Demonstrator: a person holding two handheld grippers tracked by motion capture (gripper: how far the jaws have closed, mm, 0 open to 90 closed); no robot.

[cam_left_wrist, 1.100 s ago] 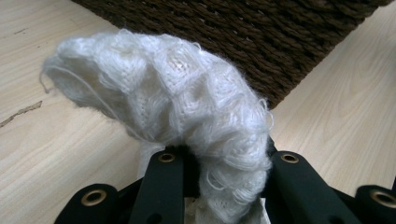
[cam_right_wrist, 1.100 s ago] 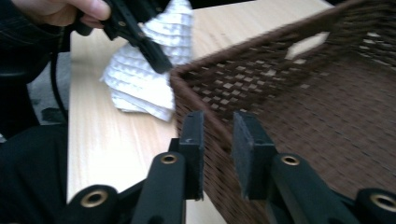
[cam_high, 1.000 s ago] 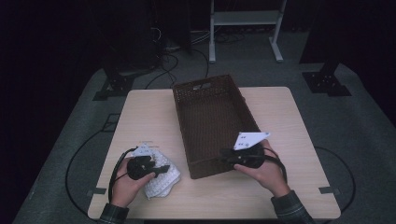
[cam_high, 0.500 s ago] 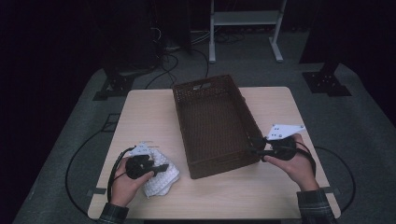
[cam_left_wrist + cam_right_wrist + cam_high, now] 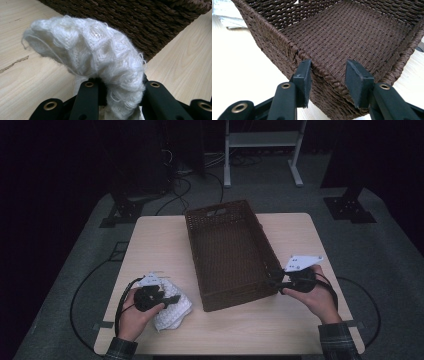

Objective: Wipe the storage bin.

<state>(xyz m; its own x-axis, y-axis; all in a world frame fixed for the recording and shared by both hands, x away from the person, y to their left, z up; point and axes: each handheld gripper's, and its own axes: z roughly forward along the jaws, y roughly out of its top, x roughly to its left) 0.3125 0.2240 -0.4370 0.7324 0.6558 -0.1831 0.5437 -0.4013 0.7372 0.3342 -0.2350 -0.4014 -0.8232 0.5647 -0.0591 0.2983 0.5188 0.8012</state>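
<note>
The knitted cloth [image 5: 172, 312] lies on the table [image 5: 155, 240] under the left gripper [image 5: 167, 298]. The basket [image 5: 227, 252] sits between the 2 grippers, its rim corner between the right gripper's [image 5: 272, 279] jaws.

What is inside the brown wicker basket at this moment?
Nothing: the basket shows bare woven floor in the high and right gripper views. The white knitted cloth is outside it, on the table, pinched in the left claw. The near wall's inner foot is hidden.

No legible text, label, brand, number or sign appears in any view. The grey plate [image 5: 302, 262] on the right gripper bears small dark marks, too small to read.
</note>
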